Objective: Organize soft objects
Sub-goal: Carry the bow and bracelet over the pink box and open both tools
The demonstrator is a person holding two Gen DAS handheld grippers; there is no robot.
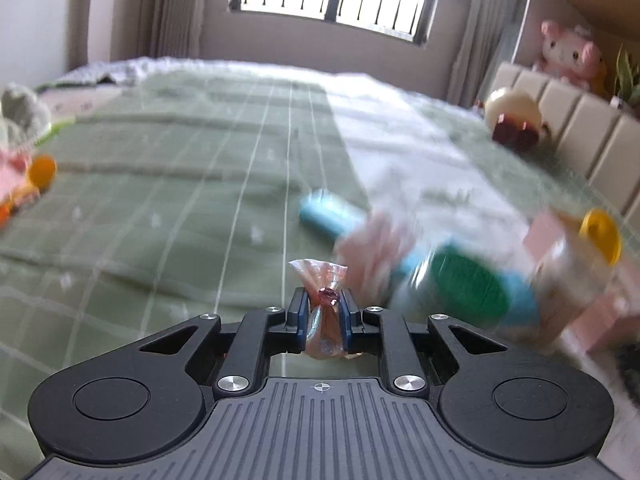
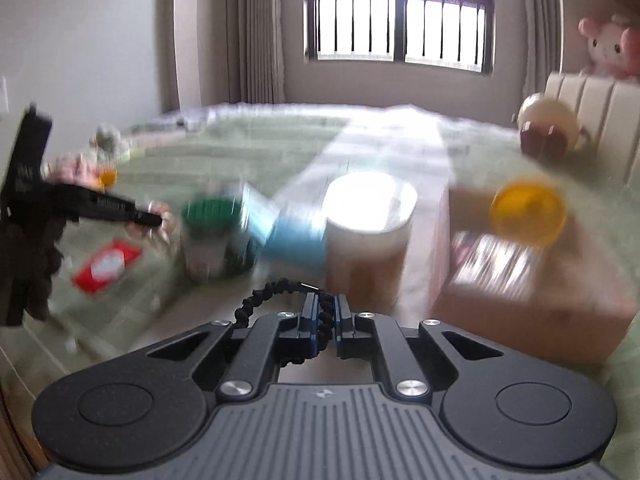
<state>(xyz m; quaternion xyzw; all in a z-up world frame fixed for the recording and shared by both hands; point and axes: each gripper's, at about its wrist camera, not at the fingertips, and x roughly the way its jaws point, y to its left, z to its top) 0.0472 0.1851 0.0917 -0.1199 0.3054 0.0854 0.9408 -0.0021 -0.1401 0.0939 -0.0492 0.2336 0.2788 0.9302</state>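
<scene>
My left gripper (image 1: 325, 307) is shut on a small pink translucent plastic bag (image 1: 320, 276) tied at the neck, held above the green checked bedspread (image 1: 180, 184). The left gripper also shows at the left of the right wrist view (image 2: 154, 220), blurred. My right gripper (image 2: 326, 312) is shut on a black braided hair tie (image 2: 264, 296) that loops out to the left of the jaws. Both views are motion-blurred.
A green-lidded jar (image 2: 212, 236), a blue object (image 2: 296, 240), a white-lidded container (image 2: 370, 232), a pink box (image 2: 532, 292) with a yellow-capped item (image 2: 528, 210) and a red packet (image 2: 106, 266) lie on the bed. Plush toys (image 1: 24, 152) sit left; a pink plush (image 1: 568, 52) sits behind the headboard.
</scene>
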